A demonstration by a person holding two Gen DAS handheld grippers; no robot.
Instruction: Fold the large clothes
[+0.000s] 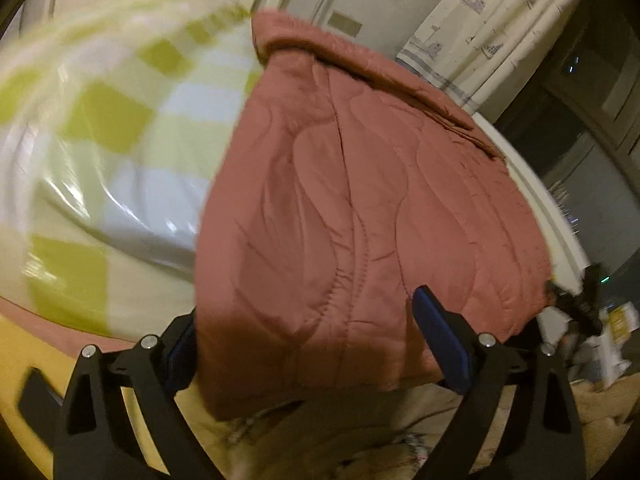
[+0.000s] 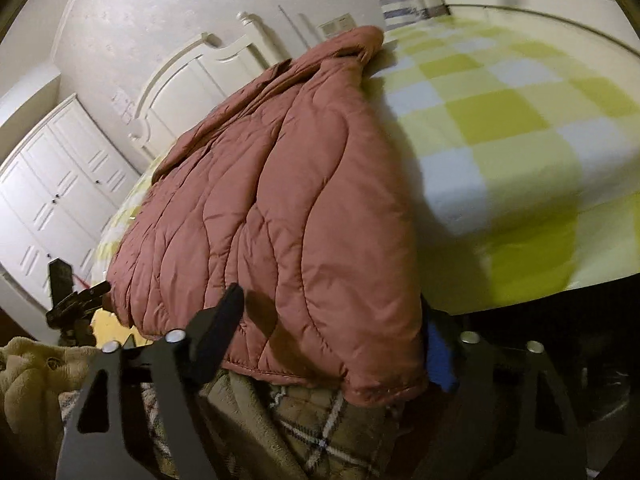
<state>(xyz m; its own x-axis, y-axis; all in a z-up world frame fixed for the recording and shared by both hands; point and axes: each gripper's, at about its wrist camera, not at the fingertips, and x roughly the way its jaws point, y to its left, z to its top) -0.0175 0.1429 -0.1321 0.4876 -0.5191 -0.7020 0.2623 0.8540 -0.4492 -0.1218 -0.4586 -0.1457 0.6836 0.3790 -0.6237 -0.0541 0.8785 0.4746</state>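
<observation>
A quilted, dusty-pink padded jacket (image 1: 352, 200) lies lengthwise on a bed with a green and white checked sheet (image 1: 120, 120). Its hem hangs over the near edge. My left gripper (image 1: 308, 340) stands wide open with the hem's left corner between its fingers; the left finger is mostly hidden behind the fabric. In the right wrist view the same jacket (image 2: 272, 200) fills the middle. My right gripper (image 2: 332, 336) is also wide open around the hem's right corner, its right blue pad (image 2: 440, 356) partly behind the cloth. The other gripper shows at the jacket's far corner (image 2: 76, 300).
A white headboard (image 2: 192, 76) and white wardrobe (image 2: 52, 184) stand behind the bed. A curtain (image 1: 500, 28) hangs at the far side. Beige fleece and plaid clothing (image 2: 304, 424) lie below the bed edge, under the grippers.
</observation>
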